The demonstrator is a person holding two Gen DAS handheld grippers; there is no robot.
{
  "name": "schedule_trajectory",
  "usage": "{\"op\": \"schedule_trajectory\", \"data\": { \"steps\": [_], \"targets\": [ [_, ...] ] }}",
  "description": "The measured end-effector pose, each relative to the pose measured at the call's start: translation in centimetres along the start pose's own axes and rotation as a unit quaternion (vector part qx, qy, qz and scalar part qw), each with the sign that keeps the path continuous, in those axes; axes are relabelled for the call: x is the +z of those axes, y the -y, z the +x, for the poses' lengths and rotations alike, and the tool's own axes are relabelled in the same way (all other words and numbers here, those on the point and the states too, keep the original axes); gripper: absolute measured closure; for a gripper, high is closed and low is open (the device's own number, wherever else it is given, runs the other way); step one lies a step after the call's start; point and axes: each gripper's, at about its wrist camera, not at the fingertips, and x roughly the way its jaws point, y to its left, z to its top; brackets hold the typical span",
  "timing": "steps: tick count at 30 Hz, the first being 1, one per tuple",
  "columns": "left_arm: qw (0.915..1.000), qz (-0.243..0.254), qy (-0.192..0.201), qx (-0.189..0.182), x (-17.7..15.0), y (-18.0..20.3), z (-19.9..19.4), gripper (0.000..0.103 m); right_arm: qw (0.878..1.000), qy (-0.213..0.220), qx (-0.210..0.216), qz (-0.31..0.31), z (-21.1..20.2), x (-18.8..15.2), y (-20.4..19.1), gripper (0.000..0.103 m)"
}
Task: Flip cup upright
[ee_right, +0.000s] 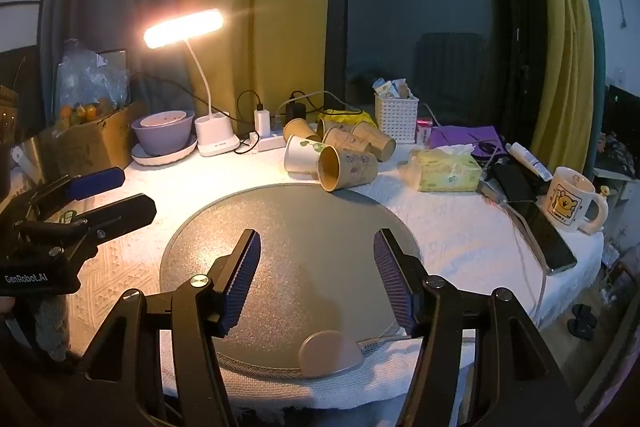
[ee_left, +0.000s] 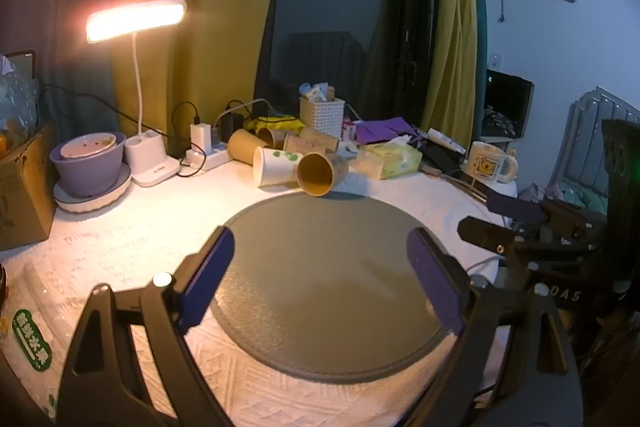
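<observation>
Several paper cups lie on their sides at the far edge of a round grey mat. The nearest is a brown cup with its mouth toward me; a white cup with green print lies to its left. In the right wrist view the brown cup and the white cup sit beyond the mat. My left gripper is open and empty over the mat. My right gripper is open and empty over the mat, and also shows at the right of the left wrist view.
A lit desk lamp, a purple bowl on a plate, a power strip, a white basket, a tissue pack, a cartoon mug and a phone ring the mat. A cardboard box stands at the left.
</observation>
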Motion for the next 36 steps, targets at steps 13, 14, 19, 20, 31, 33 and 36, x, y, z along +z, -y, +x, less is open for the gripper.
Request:
{"op": "schedule_trajectory", "data": {
  "steps": [13, 14, 19, 20, 31, 33, 36],
  "targets": [
    [1.0, 0.0, 0.0, -0.001, 0.01, 0.04, -0.02, 0.014, 1.0, -0.002, 0.003, 0.002, 0.53, -0.11, 0.17, 0.041],
    [1.0, 0.0, 0.0, -0.001, 0.01, 0.06, -0.01, 0.014, 1.0, -0.003, 0.004, 0.002, 0.53, -0.05, 0.21, 0.041],
    [1.0, 0.001, -0.001, -0.005, -0.04, 0.54, 0.21, 0.014, 1.0, -0.003, 0.004, 0.002, 0.53, -0.06, 0.18, 0.041],
    [1.0, 0.001, -0.001, -0.005, -0.02, 0.58, 0.21, 0.014, 1.0, -0.003, 0.004, 0.002, 0.54, -0.04, 0.18, 0.041],
    [1.0, -0.005, 0.0, -0.007, 0.02, 0.45, 0.1, 0.014, 1.0, -0.003, 0.003, 0.002, 0.56, -0.03, 0.11, 0.041],
    [1.0, -0.003, -0.001, -0.006, -0.01, 0.47, 0.1, 0.014, 1.0, -0.004, 0.004, 0.002, 0.54, -0.06, 0.07, 0.041],
    [1.0, -0.002, 0.0, -0.006, -0.02, 0.4, 0.11, 0.014, 1.0, -0.003, 0.003, 0.002, 0.54, -0.06, 0.04, 0.041]
  ]
}}
